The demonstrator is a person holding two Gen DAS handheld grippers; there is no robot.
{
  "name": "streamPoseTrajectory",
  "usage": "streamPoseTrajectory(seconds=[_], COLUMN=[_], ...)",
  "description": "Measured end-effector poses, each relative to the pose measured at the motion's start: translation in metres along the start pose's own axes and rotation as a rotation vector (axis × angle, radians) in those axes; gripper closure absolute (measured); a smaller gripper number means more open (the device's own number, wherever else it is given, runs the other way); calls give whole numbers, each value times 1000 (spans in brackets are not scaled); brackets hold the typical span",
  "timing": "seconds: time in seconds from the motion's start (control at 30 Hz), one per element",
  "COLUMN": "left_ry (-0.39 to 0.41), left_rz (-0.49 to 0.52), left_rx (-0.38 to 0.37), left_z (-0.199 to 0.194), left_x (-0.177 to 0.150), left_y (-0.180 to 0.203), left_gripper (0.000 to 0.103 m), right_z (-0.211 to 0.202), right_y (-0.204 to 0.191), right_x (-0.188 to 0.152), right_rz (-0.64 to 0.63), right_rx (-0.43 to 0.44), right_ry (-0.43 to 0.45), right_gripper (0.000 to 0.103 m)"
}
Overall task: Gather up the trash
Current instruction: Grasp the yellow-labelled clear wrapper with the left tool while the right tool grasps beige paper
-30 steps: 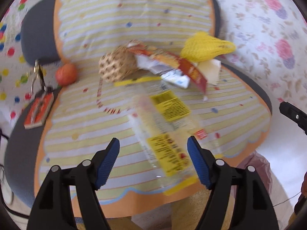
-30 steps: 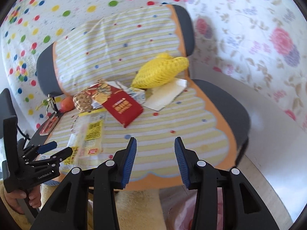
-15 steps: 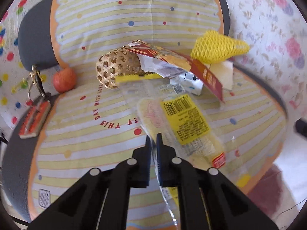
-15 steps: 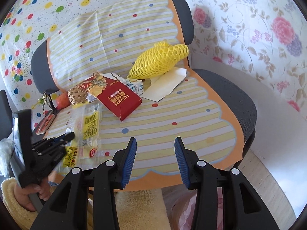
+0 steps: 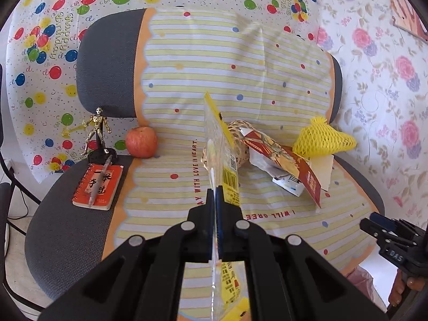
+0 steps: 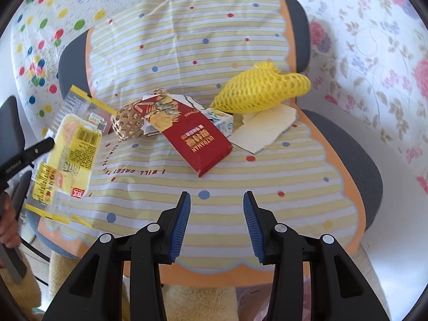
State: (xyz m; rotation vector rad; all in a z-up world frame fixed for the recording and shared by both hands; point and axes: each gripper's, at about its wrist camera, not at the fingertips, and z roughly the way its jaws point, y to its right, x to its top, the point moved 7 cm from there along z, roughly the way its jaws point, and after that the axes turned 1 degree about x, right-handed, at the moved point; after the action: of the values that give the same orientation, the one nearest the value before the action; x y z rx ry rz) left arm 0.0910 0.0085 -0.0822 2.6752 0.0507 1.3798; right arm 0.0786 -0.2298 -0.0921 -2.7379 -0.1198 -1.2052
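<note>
The clear wrapper (image 5: 223,165) shows only edge-on in the left view, hiding part of the woven ball (image 5: 240,139) (its print unreadable); the white carton (image 6: 223,120) lies mostly under the red box (image 6: 198,139).

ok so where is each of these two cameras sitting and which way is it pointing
Left wrist view: sits on the left hand-held gripper, looking forward and down at the covered chair seat; its shut fingers pinch the clear snack wrapper edge-on; the right hand-held gripper shows at the right edge.
Right wrist view: sits on the right hand-held gripper, fingers open and empty, facing the same seat; a hand and the left hand-held gripper show at the left.
Shared: wrapper, red carton, yellow net bag, woven ball.
</note>
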Motion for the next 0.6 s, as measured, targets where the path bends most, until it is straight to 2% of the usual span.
streamPoseTrajectory(seconds=[0.1, 0.23, 0.37, 0.47, 0.53, 0.6], left_ry=[8, 7, -10, -20, -22, -21], left_rz=[-3, -19, -40, -51, -57, -61], left_rx=[-15, -28, -39, -45, -48, -52], left_z=[0, 4, 12, 16, 17, 17], left_x=[-1, -1, -1, -1, -1, -1], left_y=[-2, -10, -19, -24, -27, -28], left_gripper=[103, 103, 103, 103, 103, 103], right_z=[17, 45, 67, 85, 94, 100], right_y=[-19, -41, -54, -61, -64, -65], right_x=[13, 28, 36, 40, 44, 47], right_rz=[-79, -166, -197, -246, -285, -318], right_rx=[10, 3, 6, -29, -66, -91], right_ry=[13, 21, 4, -7, -1, 2], right_gripper=[66, 65, 65, 65, 69, 78])
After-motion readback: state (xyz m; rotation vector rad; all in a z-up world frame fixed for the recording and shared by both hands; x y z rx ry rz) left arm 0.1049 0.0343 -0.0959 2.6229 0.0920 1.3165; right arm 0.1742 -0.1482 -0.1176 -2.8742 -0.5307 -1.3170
